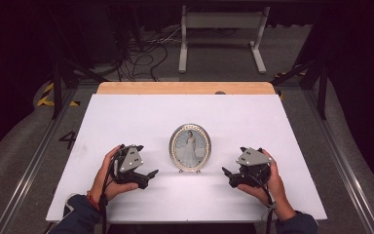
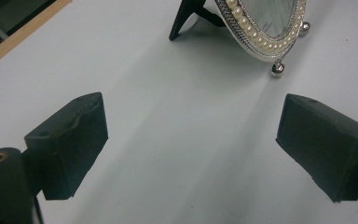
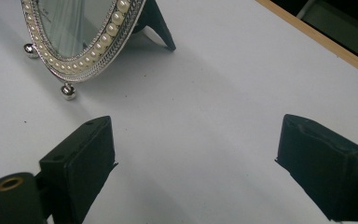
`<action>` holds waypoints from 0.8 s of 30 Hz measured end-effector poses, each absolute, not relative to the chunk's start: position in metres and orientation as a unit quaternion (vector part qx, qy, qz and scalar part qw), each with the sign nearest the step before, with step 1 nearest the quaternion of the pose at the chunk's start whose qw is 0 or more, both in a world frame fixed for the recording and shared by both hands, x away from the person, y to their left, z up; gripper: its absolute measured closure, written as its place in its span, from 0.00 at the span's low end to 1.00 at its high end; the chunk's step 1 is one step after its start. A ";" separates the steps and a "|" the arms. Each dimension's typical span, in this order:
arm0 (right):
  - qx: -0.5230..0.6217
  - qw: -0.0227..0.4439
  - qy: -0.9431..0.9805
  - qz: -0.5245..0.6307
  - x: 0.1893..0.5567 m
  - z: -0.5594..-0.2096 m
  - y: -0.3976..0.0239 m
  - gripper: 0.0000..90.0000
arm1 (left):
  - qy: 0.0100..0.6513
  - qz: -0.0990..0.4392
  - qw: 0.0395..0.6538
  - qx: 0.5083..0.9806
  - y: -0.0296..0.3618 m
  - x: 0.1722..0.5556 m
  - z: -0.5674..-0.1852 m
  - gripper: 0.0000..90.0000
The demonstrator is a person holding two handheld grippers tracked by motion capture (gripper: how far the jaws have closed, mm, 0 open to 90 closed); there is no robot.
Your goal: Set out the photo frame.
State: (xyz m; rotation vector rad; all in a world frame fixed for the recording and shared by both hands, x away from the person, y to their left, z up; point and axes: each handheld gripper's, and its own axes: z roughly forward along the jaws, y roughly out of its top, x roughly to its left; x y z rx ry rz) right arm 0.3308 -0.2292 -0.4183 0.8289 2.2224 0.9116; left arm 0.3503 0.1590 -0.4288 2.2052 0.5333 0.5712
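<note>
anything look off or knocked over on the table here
Nothing stands out. The oval picture frame stands upright on its two ball feet and back strut near the middle of the white table. The left gripper and right gripper sit open on either side of it, touching nothing.

Dark room, grey floor (image 1: 24, 161), cables (image 1: 141, 53)

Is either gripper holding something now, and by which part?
Nothing is held. The left gripper and right gripper are open, either side of the standing oval photo frame.
</note>
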 end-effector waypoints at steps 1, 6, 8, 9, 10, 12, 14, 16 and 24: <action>0.312 0.296 0.835 0.343 0.331 -0.418 -0.229 0.12 | 0.210 0.225 0.390 0.868 0.159 0.350 -0.429 0.10; 0.312 0.302 0.834 0.341 0.328 -0.419 -0.236 0.12 | 0.208 0.232 0.387 0.868 0.165 0.347 -0.430 0.10; 0.312 0.301 0.833 0.343 0.327 -0.419 -0.238 0.12 | 0.208 0.234 0.386 0.868 0.167 0.346 -0.430 0.10; 0.314 0.302 0.833 0.342 0.326 -0.419 -0.239 0.12 | 0.210 0.234 0.387 0.867 0.168 0.345 -0.430 0.10; 0.314 0.302 0.832 0.342 0.326 -0.420 -0.241 0.12 | 0.210 0.235 0.387 0.866 0.170 0.345 -0.430 0.10; 0.315 0.303 0.831 0.344 0.325 -0.420 -0.243 0.12 | 0.212 0.236 0.388 0.866 0.172 0.343 -0.431 0.10; 0.318 0.302 0.831 0.343 0.324 -0.420 -0.245 0.12 | 0.213 0.238 0.385 0.866 0.175 0.342 -0.431 0.10; 0.321 0.302 0.829 0.344 0.323 -0.420 -0.248 0.12 | 0.221 0.238 0.387 0.863 0.179 0.340 -0.432 0.10; 0.330 0.307 0.823 0.345 0.317 -0.421 -0.263 0.12 | 0.228 0.240 0.387 0.861 0.192 0.333 -0.435 0.10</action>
